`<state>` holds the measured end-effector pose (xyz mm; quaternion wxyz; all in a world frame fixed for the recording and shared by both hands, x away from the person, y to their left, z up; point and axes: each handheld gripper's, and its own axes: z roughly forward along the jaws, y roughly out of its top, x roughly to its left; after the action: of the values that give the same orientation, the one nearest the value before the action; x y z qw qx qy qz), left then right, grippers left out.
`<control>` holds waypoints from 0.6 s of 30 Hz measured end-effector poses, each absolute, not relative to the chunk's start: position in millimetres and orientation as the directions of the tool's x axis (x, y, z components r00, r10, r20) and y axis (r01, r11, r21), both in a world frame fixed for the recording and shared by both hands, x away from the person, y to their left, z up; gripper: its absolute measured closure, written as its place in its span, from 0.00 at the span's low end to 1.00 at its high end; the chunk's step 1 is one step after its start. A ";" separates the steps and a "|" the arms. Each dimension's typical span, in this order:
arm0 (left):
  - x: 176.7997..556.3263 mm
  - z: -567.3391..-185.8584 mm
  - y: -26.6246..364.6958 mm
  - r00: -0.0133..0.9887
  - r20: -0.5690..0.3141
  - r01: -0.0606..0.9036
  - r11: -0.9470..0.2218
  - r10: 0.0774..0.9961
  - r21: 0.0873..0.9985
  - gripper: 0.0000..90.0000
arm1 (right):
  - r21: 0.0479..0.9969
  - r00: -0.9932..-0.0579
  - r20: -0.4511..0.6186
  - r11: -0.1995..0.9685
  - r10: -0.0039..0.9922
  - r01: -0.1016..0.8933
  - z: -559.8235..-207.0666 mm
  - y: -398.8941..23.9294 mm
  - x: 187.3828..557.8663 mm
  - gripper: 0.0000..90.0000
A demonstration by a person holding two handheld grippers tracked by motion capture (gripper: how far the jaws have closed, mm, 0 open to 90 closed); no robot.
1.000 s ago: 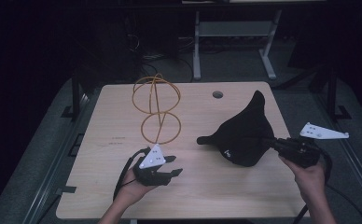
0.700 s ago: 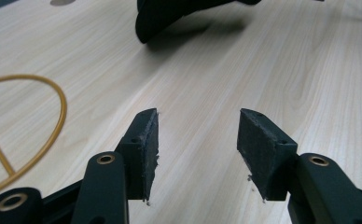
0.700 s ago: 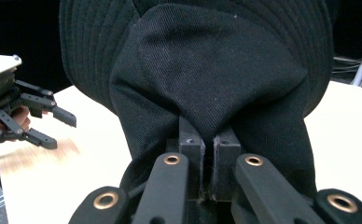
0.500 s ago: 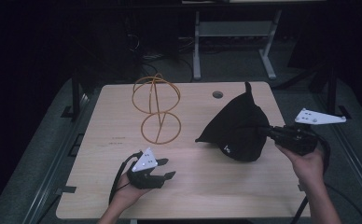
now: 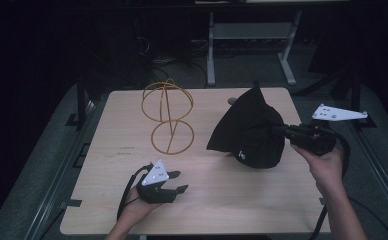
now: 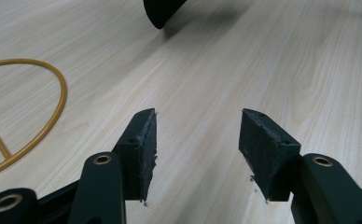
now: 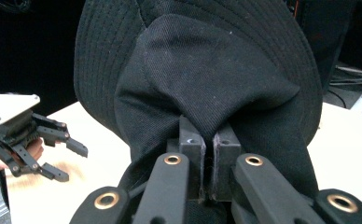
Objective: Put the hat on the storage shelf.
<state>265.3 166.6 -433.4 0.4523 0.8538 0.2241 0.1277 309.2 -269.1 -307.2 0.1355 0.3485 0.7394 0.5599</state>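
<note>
Hat: black, pinched by right gripper, lifted at right.
Left gripper: spread, empty, near wire stand.

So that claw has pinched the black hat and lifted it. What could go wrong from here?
The right gripper pinches just a small fold of the black hat, so the cloth could slip out and the hat drop. The gold wire stand stands close beside the hat; a swing that way might knock it over. The left gripper sits open nearby on the table, so it could not catch a fall in time.
</note>
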 end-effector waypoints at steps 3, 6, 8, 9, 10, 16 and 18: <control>265.2 -434.7 166.6 0.868 0.008 0.270 -0.484 0.497 0.833 0.51 | 0.926 -0.723 0.186 0.129 0.665 0.356 -303.3 -268.0 310.7 0.95; 265.8 -437.1 166.2 0.879 0.003 0.265 -0.493 0.476 0.829 0.51 | 0.928 -0.731 0.177 0.134 0.659 0.346 -292.0 -264.0 313.8 0.95; 265.6 -437.4 165.4 0.882 0.000 0.263 -0.492 0.472 0.830 0.51 | 0.930 -0.735 0.170 0.139 0.657 0.339 -286.6 -261.9 315.3 0.95; 265.6 -437.4 165.4 0.882 0.000 0.263 -0.492 0.472 0.830 0.50 | 0.932 -0.736 0.166 0.139 0.656 0.335 -284.8 -261.1 316.0 0.95; 265.4 -437.4 165.0 0.882 0.002 0.261 -0.492 0.471 0.831 0.50 | 0.932 -0.738 0.164 0.143 0.655 0.333 -281.9 -259.6 316.7 0.96; 265.4 -439.0 163.4 0.889 0.003 0.261 -0.511 0.459 0.819 0.49 | 0.933 -0.749 0.152 0.156 0.645 0.323 -270.9 -249.8 322.7 0.95; 265.2 -440.0 162.1 0.892 0.004 0.261 -0.522 0.452 0.812 0.47 | 0.933 -0.754 0.152 0.158 0.640 0.322 -268.5 -246.7 325.2 0.95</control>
<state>265.2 162.1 -440.0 0.4432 0.8658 0.2061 0.1077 325.2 -246.7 -268.5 0.1408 0.3215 0.7477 0.5636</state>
